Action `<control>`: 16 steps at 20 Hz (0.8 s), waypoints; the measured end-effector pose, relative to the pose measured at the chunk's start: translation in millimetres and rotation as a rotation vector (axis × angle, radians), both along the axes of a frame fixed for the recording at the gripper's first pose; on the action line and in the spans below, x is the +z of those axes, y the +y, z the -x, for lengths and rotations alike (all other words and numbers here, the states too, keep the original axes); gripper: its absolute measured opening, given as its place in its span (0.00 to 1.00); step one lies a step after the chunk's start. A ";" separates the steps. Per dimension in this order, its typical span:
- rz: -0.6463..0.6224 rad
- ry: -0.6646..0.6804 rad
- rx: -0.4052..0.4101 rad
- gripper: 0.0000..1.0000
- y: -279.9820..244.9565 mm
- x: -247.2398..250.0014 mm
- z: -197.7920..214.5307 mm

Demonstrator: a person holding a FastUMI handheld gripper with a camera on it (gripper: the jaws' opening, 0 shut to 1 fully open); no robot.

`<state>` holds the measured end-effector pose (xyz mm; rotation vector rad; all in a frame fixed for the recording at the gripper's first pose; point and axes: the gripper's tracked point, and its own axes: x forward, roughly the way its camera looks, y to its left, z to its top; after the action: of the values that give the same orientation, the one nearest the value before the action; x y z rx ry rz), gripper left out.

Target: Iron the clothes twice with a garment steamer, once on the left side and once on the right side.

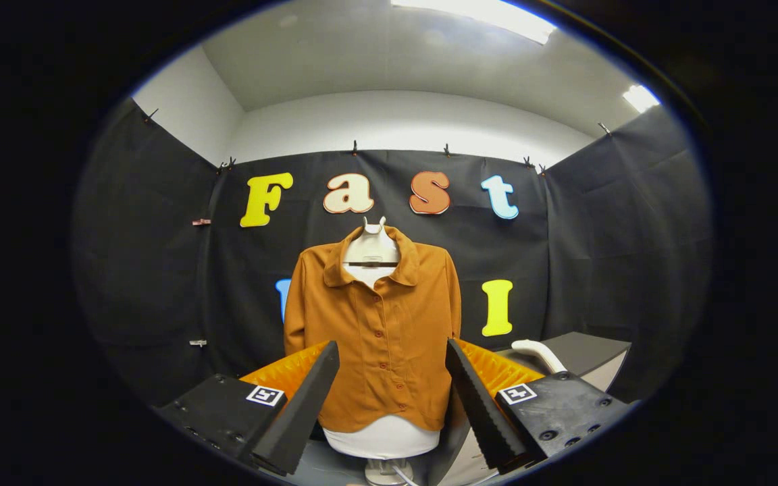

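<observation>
An orange-brown buttoned shirt [375, 337] hangs on a white mannequin torso [370, 248] straight ahead, beyond the fingers. My gripper [392, 358] is open, its two fingers spread wide with nothing between them; the shirt's lower half shows through the gap. A white curved handle [539, 354], which looks like the garment steamer, lies on a dark table just beyond the right finger. The mannequin's white base [382, 442] shows below the shirt hem.
A dark table top [585, 351] stands to the right of the mannequin, beside the booth's black cloth wall. A thin white cord [402, 472] runs down by the mannequin's stand.
</observation>
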<state>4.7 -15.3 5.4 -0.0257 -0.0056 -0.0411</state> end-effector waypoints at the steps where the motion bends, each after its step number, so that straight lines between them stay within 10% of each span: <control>1: 0.002 -0.001 -0.004 0.99 -0.9 0.4 -0.2; 16: 0.046 0.044 -0.201 0.99 -32.5 -20.2 10.6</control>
<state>-6.0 -47.8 -14.7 -0.0732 0.0400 -0.2418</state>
